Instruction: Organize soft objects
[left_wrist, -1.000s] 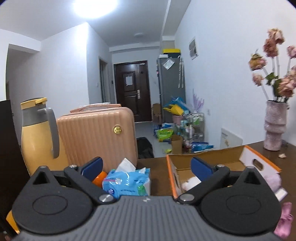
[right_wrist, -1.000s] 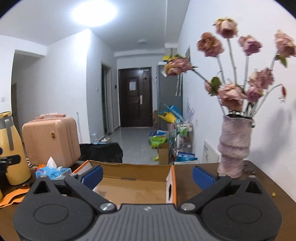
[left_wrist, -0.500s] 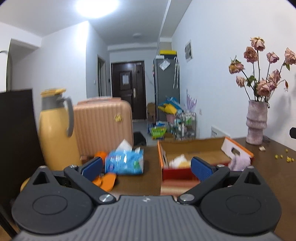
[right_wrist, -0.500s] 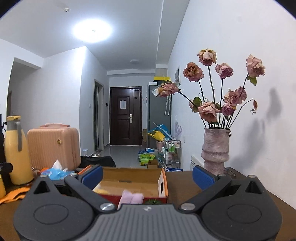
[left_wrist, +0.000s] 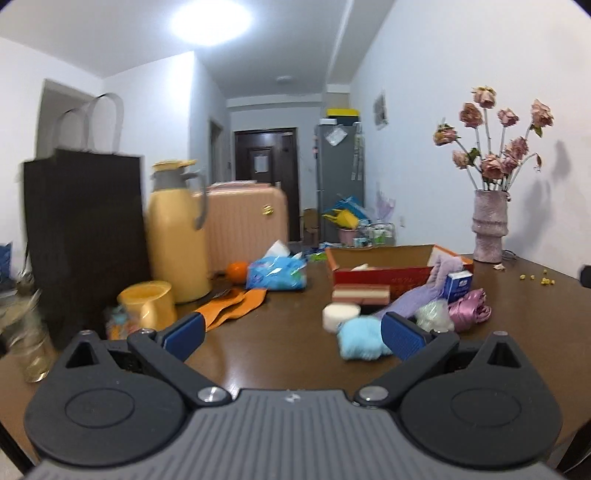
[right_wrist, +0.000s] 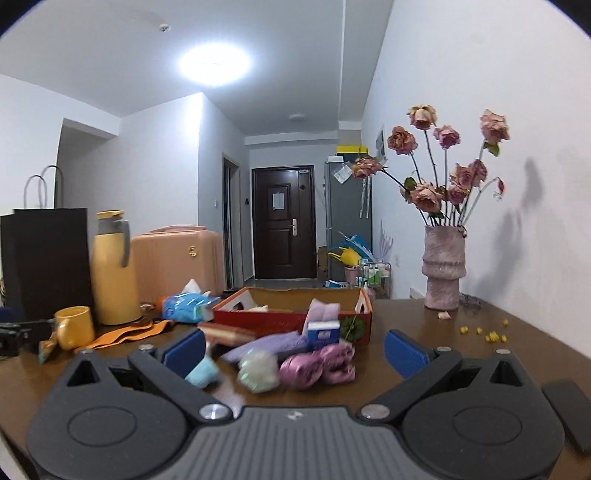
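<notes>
A red and orange cardboard box (left_wrist: 384, 275) (right_wrist: 269, 317) stands on the brown table, with a lilac cloth (right_wrist: 323, 309) draped over its front wall. In front of it lie soft items: a light blue cloth (left_wrist: 360, 338) (right_wrist: 201, 373), a pale green puff (left_wrist: 434, 315) (right_wrist: 258, 371), a pink bundle (left_wrist: 469, 310) (right_wrist: 317, 365), a white round sponge (left_wrist: 340, 315) and a striped sponge (left_wrist: 360, 294). My left gripper (left_wrist: 291, 334) is open just short of the blue cloth. My right gripper (right_wrist: 293, 350) is open above the pink bundle, holding nothing.
On the left stand a black paper bag (left_wrist: 85, 229), a yellow thermos (left_wrist: 177, 236), a yellow mug (left_wrist: 147, 308), a peach suitcase (left_wrist: 245, 218), a blue tissue pack (left_wrist: 275, 273) and orange straps (left_wrist: 229, 308). A vase of dried roses (right_wrist: 443, 269) stands far right. A dark flat object (right_wrist: 569, 413) lies near right.
Both grippers have pulled back from the box toward the near table edge. The soft items in front of the box have come into view. Both stay open.
</notes>
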